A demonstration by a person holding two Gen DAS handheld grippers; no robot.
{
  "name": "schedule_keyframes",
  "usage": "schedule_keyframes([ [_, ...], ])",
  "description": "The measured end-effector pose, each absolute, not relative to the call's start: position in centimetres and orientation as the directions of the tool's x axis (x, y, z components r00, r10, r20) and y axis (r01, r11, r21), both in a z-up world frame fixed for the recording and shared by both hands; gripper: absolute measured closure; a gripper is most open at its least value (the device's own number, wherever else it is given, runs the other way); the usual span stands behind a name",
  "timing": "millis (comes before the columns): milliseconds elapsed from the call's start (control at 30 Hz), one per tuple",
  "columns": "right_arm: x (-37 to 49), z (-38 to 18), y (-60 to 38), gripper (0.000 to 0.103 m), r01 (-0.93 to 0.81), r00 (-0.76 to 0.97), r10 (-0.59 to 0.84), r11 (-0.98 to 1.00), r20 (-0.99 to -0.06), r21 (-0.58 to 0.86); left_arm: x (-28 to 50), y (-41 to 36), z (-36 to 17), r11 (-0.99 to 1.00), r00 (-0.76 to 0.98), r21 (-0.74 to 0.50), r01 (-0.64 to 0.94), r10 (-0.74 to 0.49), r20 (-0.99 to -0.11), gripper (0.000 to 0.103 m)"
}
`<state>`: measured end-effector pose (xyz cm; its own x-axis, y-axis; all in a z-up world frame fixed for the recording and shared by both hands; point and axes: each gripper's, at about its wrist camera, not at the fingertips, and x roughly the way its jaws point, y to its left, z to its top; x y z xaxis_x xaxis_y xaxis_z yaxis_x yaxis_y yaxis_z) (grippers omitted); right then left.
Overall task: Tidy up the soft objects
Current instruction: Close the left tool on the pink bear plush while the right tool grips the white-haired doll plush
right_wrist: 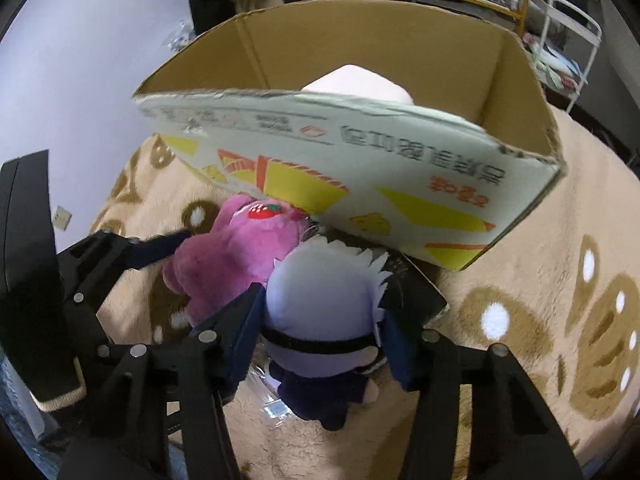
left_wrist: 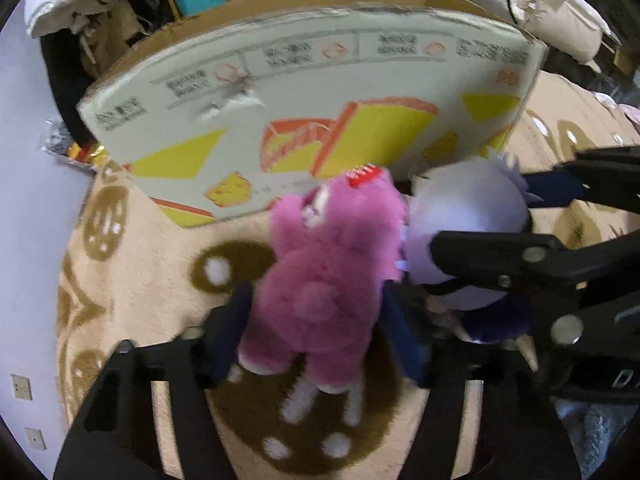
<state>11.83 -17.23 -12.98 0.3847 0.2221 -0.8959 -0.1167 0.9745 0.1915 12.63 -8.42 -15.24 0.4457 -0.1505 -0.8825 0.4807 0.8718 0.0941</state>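
Left gripper [left_wrist: 320,320], lower centre of the left wrist view, fingers clamped on the pink plush bear [left_wrist: 328,264]. Right gripper [right_wrist: 320,320], lower centre of the right wrist view, fingers clamped on the white-haired doll [right_wrist: 324,312]. Both toys touch side by side above the patterned blanket [right_wrist: 540,240], just below the open cardboard box [right_wrist: 360,152].

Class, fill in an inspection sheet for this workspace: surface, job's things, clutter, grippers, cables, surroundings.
Surface: beige blanket with brown patterns.
Job's things: pink plush and white-haired doll side by side before an open cardboard box; something pale inside the box.
Clutter: clear wrapper under the doll.
Grippers: left hand-held gripper shut on the plush; right hand-held gripper shut on the doll.
Cables: nothing seen.
Surroundings: shelves, bedding, wall sockets.
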Motion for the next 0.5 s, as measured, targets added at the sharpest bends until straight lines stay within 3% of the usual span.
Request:
schedule_keyframes([
  [500,10.8,-9.8,-18.4,0.048,-0.092,0.486,0.236,0.971,-0.842,0.219,11.1,-7.0,-12.2,0.898,0.485,0.055,0.437,-0.184,-0.855,0.053],
])
